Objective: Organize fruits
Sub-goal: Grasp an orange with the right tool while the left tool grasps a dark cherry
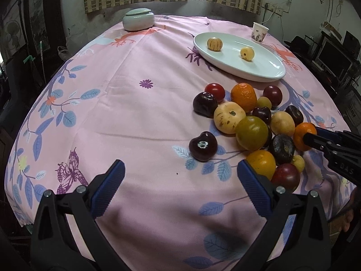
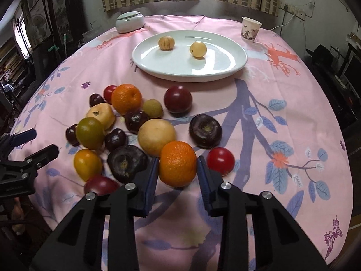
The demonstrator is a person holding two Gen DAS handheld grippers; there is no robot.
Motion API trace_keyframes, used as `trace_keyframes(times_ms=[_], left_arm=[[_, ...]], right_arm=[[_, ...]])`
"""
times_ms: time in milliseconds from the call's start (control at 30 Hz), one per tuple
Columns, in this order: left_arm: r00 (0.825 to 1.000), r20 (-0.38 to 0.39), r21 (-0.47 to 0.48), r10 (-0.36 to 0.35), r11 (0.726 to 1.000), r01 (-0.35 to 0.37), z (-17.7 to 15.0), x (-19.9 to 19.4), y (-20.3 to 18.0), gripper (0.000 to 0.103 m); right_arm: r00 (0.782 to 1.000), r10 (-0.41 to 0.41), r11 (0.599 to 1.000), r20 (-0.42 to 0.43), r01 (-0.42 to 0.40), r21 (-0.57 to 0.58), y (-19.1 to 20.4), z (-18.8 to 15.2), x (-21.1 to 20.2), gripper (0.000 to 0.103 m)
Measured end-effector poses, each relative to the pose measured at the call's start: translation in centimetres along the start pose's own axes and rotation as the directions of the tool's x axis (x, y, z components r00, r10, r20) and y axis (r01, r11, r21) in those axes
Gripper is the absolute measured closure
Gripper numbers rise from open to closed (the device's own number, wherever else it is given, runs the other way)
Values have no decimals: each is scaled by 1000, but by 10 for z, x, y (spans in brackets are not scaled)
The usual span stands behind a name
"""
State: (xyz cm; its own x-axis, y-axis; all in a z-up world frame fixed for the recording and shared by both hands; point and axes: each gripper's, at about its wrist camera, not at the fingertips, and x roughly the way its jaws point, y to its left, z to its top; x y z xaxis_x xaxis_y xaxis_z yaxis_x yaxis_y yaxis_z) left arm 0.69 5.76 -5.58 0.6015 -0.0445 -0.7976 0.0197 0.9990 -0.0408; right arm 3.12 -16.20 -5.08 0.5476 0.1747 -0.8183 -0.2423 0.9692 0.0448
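A pile of fruits lies on the pink cloth: oranges, dark plums, red tomatoes, yellow and green fruits. My right gripper [image 2: 177, 164] has both pads against the sides of an orange [image 2: 177, 163] at the pile's near edge; the same orange shows in the left wrist view [image 1: 303, 135]. My left gripper [image 1: 180, 174] is open and empty over bare cloth, just short of a dark plum [image 1: 203, 146]. A white oval plate [image 2: 227, 64] behind the pile holds two pale yellow fruits [image 2: 165, 43] [image 2: 198, 49]. The plate also shows in the left wrist view [image 1: 266, 67].
A lidded pale green ceramic jar [image 2: 129, 21] stands at the far left of the table. A paper cup [image 2: 250, 29] stands at the far right. A red tomato [image 2: 220, 160] lies right beside my right gripper. Furniture surrounds the table.
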Motion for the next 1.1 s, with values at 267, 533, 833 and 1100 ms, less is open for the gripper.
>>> trace_keyframes(times_ms=[267, 533, 833, 1100], left_arm=[[998, -62, 2, -21, 1000, 21, 1, 21, 3, 2], [997, -79, -2, -7, 1000, 7, 5, 46, 4, 3], [997, -33, -8, -68, 998, 68, 13, 43, -5, 47], [988, -37, 0, -151, 989, 151, 13, 33, -16, 70]], right_arm=[[1000, -7, 1000, -27, 7, 8, -4, -16, -4, 67], [998, 44, 998, -37, -43, 41, -8, -16, 9, 57], [998, 58, 997, -34, -56, 44, -7, -20, 5, 65], [998, 48, 998, -31, -46, 53, -7, -25, -2, 66]])
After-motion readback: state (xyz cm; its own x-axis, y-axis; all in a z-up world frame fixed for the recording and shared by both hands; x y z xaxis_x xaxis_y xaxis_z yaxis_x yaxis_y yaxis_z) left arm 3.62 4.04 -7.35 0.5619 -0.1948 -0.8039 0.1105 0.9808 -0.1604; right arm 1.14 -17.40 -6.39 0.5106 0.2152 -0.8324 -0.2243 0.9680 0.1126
